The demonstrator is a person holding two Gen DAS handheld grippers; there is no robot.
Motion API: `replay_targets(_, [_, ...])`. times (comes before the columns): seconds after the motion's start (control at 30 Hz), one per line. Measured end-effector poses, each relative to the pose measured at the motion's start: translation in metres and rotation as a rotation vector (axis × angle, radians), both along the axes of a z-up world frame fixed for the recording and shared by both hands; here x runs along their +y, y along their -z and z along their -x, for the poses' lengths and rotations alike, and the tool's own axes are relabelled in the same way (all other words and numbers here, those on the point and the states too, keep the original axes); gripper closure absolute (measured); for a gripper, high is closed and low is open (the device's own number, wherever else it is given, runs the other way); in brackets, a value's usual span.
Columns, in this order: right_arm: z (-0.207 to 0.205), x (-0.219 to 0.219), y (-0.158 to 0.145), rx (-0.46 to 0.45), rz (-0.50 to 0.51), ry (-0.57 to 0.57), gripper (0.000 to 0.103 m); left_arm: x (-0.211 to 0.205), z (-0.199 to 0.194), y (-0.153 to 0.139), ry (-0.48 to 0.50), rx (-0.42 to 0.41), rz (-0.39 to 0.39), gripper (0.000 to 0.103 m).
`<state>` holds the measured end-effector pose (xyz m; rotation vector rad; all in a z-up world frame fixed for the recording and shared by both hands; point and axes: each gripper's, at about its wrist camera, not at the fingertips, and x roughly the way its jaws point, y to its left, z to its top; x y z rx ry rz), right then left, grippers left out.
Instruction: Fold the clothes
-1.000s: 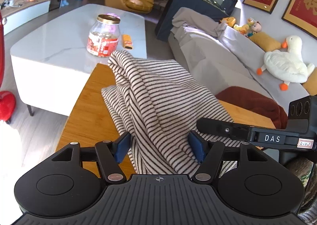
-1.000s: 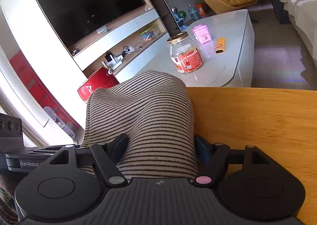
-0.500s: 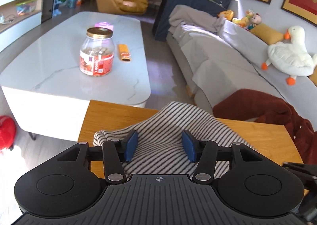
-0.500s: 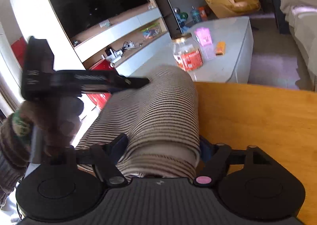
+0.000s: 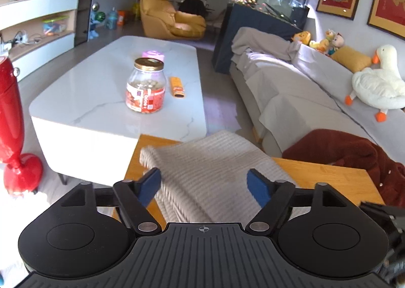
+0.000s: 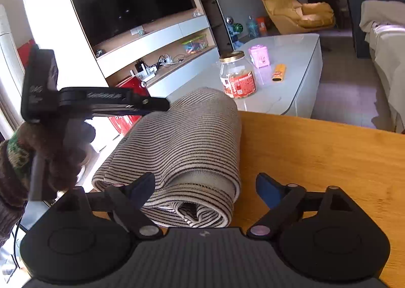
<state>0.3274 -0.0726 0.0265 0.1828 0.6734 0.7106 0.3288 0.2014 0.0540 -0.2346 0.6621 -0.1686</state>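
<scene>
A striped knit garment (image 5: 210, 166) lies folded in layers on the wooden table (image 5: 326, 176), near its left edge. My left gripper (image 5: 203, 184) hovers just above the near part of the fold. Its jaws are opening, and the blue pads (image 5: 152, 181) stand off the cloth on both sides. In the right wrist view the same garment (image 6: 182, 146) shows its rolled end toward me. My right gripper (image 6: 205, 188) is also opening; its left finger is at the cloth's edge and its right pad (image 6: 265, 190) is over bare wood (image 6: 316, 161). The left gripper (image 6: 114, 100), in a gloved hand, hangs above the garment's left side.
Beyond the wooden table stands a white marble coffee table (image 5: 101, 90) with a glass jar (image 5: 145, 85), an orange packet (image 5: 177, 86) and a pink box (image 6: 259, 56). A grey sofa (image 5: 291, 85) with a plush duck (image 5: 377, 88) runs along the right. A dark red garment (image 5: 354, 153) lies at the table's right end.
Both grippers opened and let go of the striped garment. It went from held up and draped to lying folded on the table. The left gripper drew back over it.
</scene>
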Motion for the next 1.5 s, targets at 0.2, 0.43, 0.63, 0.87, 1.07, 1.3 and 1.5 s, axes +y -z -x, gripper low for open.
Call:
replay_targets(0.2, [-0.019, -0.008, 0.006, 0.085, -0.091, 0.033, 0.009, -0.012, 0.044, 0.041, 0.047, 0.115, 0.1, 0.022])
replay_targets(0.43, [-0.002, 0.036, -0.001, 0.029, -0.07, -0.066, 0.038, 0.007, 0.044, 0.034, 0.07, 0.085, 0.185, 0.037])
replay_targets(0.63, [-0.01, 0.033, 0.023, 0.085, 0.006, -0.026, 0.039, -0.007, 0.041, 0.047, 0.08, 0.095, 0.107, 0.036])
replay_targets(0.87, [0.006, 0.033, 0.02, -0.02, 0.108, 0.0, 0.018, -0.008, 0.044, 0.046, 0.054, 0.103, 0.099, 0.031])
replay_targets(1.07, [0.025, 0.027, 0.02, -0.076, 0.211, 0.059, 0.0, -0.005, 0.056, 0.048, -0.045, 0.114, 0.095, 0.016])
replay_targets(1.3, [0.061, -0.007, 0.012, -0.104, 0.278, 0.132, 0.0, -0.048, 0.113, 0.04, -0.223, 0.02, -0.012, 0.0])
replay_targets(1.5, [0.083, -0.028, 0.014, -0.051, 0.354, 0.108, 0.0, -0.102, 0.145, 0.047, -0.304, 0.062, -0.127, 0.0])
